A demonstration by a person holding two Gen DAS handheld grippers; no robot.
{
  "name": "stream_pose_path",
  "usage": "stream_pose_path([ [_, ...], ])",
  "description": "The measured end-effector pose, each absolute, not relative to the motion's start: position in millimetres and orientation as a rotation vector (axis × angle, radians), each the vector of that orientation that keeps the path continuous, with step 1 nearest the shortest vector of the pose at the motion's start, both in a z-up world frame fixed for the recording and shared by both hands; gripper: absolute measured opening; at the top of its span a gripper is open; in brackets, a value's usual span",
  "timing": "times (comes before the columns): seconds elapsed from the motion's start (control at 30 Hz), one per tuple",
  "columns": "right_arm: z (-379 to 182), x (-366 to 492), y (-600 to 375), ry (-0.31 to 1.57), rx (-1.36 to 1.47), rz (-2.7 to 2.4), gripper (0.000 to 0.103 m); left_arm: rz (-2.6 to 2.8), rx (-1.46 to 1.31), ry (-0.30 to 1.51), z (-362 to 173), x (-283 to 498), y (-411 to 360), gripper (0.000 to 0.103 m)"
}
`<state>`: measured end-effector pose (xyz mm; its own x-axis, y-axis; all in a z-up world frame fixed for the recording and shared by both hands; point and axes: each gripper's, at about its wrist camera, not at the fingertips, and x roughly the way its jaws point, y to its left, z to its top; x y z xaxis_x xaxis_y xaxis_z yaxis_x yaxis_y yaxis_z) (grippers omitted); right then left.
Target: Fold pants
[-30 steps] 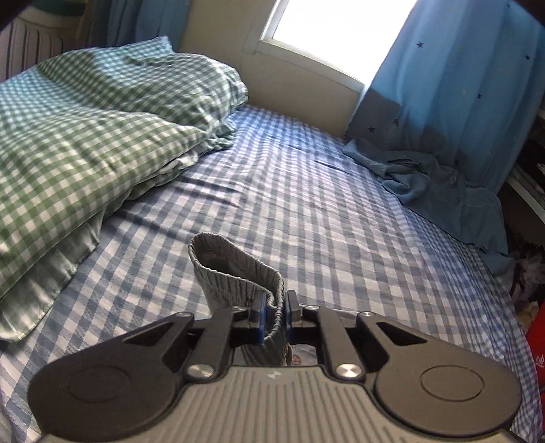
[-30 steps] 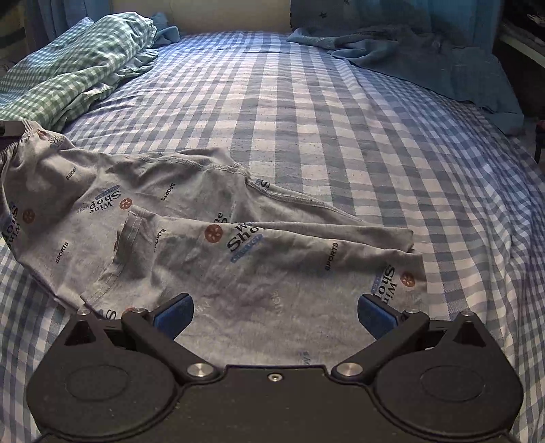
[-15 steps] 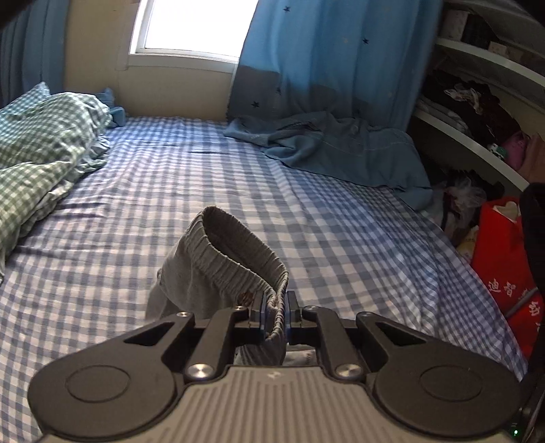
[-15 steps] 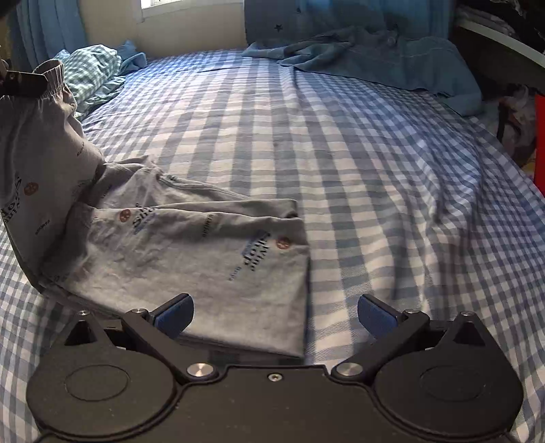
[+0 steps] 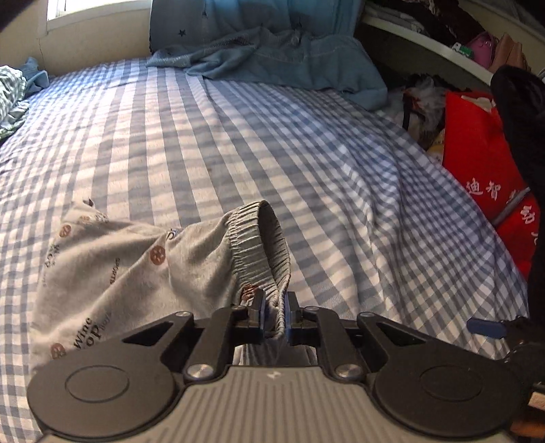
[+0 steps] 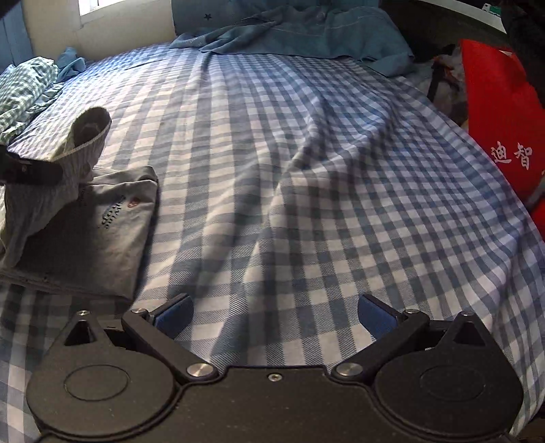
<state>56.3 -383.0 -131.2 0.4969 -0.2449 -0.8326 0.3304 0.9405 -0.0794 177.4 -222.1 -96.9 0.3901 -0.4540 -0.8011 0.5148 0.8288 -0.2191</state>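
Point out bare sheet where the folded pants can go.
The blue checked bedsheet lies bare between the grey printed pants, the blue denim clothes and the red bag. The green checked quilt crowds the far left corner.

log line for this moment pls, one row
stage: mid-fold | left gripper: jaws shut on pants waistband, raised off bed | right gripper: jaws open, holding nothing, over bare sheet

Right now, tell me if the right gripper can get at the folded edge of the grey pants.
Probably yes. The right gripper is open and empty over bare checked sheet, with the grey pants close beside it and nothing between; the left gripper only pinches the waistband.
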Motion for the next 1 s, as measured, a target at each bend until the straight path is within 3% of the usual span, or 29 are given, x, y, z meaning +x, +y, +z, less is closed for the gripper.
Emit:
stream_pose_path([
  [0.17, -134, 54, -388, 1.005, 0.091, -0.335, 0.102, -0.635, 0.001, 1.118, -122, 180, -220, 0.018],
  [0.27, -135, 60, -383, 1.006, 0.101, -0.313, 0.102, -0.643, -0.041, 1.122, -116, 178, -205, 0.045],
  [0.3, -135, 64, -380, 1.004, 0.103, -0.302, 0.102, -0.634, -0.054, 1.115, -112, 176, -197, 0.061],
  [0.33, -134, 69, -376, 1.001, 0.106, -0.288, 0.102, -0.622, -0.069, 1.105, -108, 175, -188, 0.069],
  [0.37, -134, 74, -372, 0.997, 0.110, -0.274, 0.102, -0.606, -0.083, 1.097, -104, 174, -178, 0.071],
  [0.43, -132, 87, -361, 0.987, 0.125, -0.241, 0.102, -0.553, -0.111, 1.099, -99, 176, -153, 0.087],
  [0.5, -131, 102, -350, 0.982, 0.153, -0.203, 0.102, -0.461, -0.136, 1.091, -98, 180, -126, 0.094],
  [0.73, -135, 158, -311, 1.054, 0.240, -0.132, 0.102, -0.127, -0.240, 1.113, -114, 219, -37, 0.102],
  [1.0, -162, 160, -299, 1.199, 0.153, -0.212, 0.102, -0.043, -0.192, 1.263, -171, 240, -6, 0.102],
])
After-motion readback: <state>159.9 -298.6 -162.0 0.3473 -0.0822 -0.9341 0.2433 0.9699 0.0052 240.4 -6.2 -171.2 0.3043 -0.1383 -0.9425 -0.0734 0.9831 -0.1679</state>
